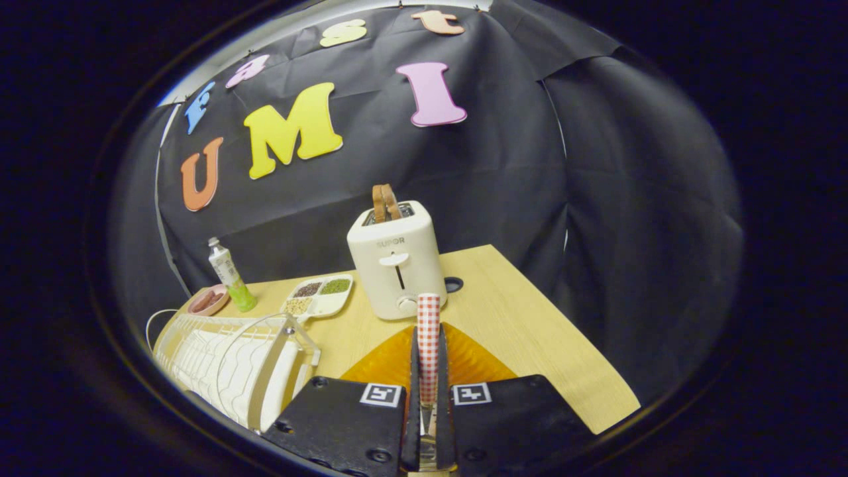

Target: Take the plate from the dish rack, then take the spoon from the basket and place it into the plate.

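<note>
My gripper (pixel 428 351) is shut on the spoon (pixel 428 315), whose red-and-white checked handle stands upright between the two fingers and rises above their tips. Under and just beyond the fingers lies the amber ribbed plate (pixel 384 366), flat on the wooden table (pixel 530 331); the gripper body hides its near part. The white wire dish rack (pixel 218 361) stands to the left of the fingers. The spoon's bowl end is hidden between the fingers.
A cream toaster (pixel 396 265) with bread in its slot stands just beyond the plate. Left of it are a white divided tray (pixel 319 296) of grains, a green-ended tube (pixel 228 273) and a small pink bowl (pixel 208 300). The table's edge runs along the right.
</note>
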The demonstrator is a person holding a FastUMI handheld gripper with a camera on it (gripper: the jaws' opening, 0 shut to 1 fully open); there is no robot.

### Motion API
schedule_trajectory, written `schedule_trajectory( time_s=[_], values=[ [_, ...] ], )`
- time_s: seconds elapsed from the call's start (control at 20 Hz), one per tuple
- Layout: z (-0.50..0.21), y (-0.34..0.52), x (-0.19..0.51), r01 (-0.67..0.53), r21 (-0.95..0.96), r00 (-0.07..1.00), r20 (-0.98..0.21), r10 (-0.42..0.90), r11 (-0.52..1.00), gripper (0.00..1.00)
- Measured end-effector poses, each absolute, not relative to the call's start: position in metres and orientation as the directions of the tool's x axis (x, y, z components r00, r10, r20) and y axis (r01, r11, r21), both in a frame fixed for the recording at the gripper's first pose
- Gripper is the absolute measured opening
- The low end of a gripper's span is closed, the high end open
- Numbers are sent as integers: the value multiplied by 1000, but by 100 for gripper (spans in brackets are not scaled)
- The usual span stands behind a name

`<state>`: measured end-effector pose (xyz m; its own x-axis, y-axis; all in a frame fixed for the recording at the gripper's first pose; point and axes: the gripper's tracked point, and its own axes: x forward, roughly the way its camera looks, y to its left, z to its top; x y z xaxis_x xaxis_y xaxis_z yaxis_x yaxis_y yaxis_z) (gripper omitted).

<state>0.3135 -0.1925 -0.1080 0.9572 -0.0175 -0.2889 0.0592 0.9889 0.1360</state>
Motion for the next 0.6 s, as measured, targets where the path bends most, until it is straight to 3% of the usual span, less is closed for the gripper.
schedule_trajectory(
  time_s=[0.6],
  values=[
    [22,-147,223,24,-10,1000,-12,-24,1000,15]
  ],
)
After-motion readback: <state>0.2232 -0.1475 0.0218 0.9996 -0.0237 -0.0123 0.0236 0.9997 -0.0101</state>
